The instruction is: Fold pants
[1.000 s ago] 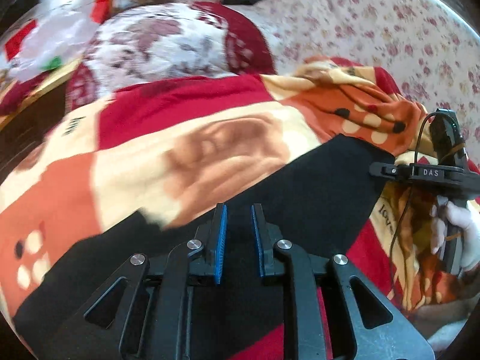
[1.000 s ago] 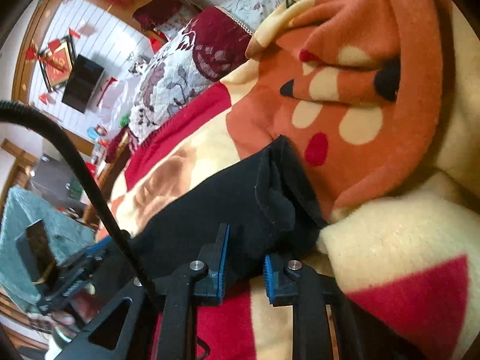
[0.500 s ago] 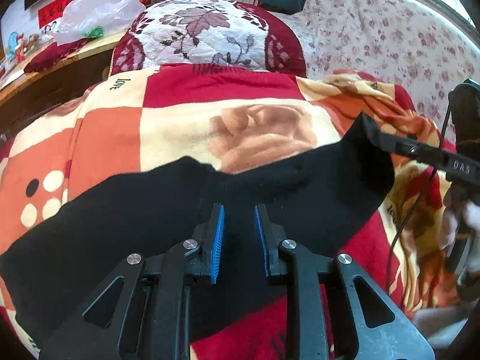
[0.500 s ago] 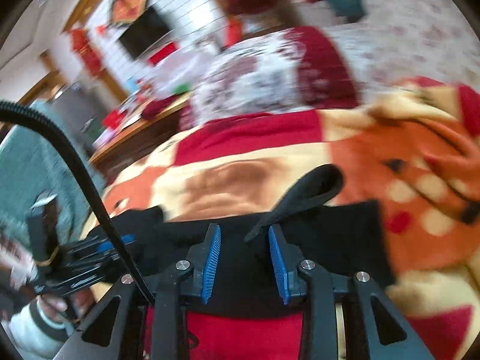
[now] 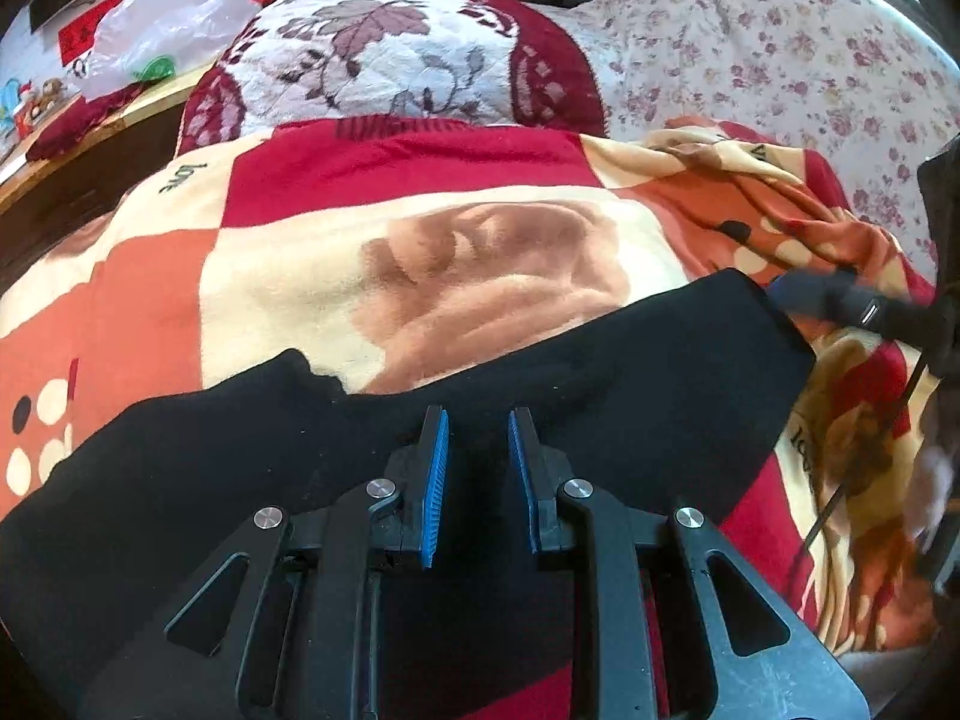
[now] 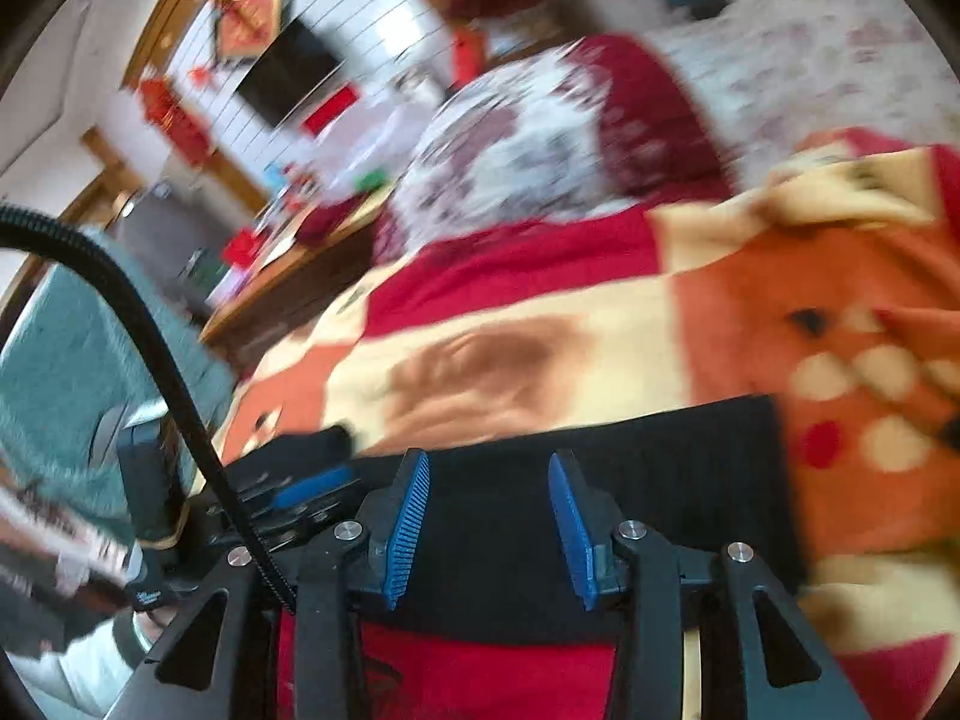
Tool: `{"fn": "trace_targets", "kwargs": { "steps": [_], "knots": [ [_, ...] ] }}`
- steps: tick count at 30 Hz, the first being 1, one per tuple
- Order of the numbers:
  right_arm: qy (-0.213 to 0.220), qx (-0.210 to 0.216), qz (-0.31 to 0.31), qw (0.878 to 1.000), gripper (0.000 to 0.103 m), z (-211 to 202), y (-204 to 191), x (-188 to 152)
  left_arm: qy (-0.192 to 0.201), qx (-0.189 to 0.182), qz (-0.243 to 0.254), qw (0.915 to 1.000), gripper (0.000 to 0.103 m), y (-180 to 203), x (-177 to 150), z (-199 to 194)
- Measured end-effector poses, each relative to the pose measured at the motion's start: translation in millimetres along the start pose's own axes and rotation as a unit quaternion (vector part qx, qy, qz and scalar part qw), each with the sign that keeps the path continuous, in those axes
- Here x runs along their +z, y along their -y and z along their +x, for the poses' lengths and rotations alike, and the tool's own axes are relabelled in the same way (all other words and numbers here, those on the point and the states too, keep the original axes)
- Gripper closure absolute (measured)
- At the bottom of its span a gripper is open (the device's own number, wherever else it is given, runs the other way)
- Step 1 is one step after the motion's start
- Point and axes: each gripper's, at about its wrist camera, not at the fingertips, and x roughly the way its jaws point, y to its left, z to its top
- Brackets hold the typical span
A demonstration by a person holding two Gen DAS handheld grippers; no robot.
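Both my grippers, left point(image 5: 474, 456) and right point(image 6: 489, 516), now have fingers apart, empty. Half a second ago the right held a fold of the pants point(image 5: 540, 396); they now lie flat on the blanket point(image 5: 300, 276), ready for regrasping.

- Pants point(image 5: 540, 384) lie flat across the blanket point(image 5: 300, 276), which covers the bed.
- Pillow point(image 5: 390, 60) sits behind the blanket, at the bed's head.
- Desk point(image 5: 90, 120) stands left of the pillow.
- Left claw point(image 5: 477, 468) hovers over the pants' near edge; right claw point(image 6: 489, 525) likewise.

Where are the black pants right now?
In both wrist views the black pants lie flat across the patterned blanket, just ahead of both open grippers.
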Motion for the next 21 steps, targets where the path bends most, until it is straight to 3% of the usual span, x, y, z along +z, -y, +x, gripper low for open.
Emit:
{"fn": "trace_targets", "kwargs": {
  "steps": [3,7,11,14,19,21],
  "knots": [
    [-0.045,-0.021,-0.067,0.997,0.063,42,-26,-2,0.002,0.009,-0.007,0.9999,0.083,-8,3,2],
    [-0.086,-0.070,-0.107,0.988,0.063,96,-39,-5,-0.003,0.012,-0.023,0.9997,0.083,-16,6,9],
    [-0.060,-0.107,-0.148,0.981,0.063,110,-46,-4,-0.001,0.014,-0.033,0.9994,0.083,-17,5,11],
    [-0.061,-0.097,-0.137,0.984,0.063,105,-42,-2,0.003,0.012,-0.037,0.9993,0.083,-15,5,4],
    [-0.046,-0.047,-0.055,0.996,0.063,55,-14,-8,0.012,0.009,-0.030,0.9995,0.083,-2,5,-7],
    [-0.038,-0.034,-0.026,0.998,0.062,39,-6,-14,0.018,0.008,-0.022,0.9996,0.079,8,4,-12]
  ]
}}
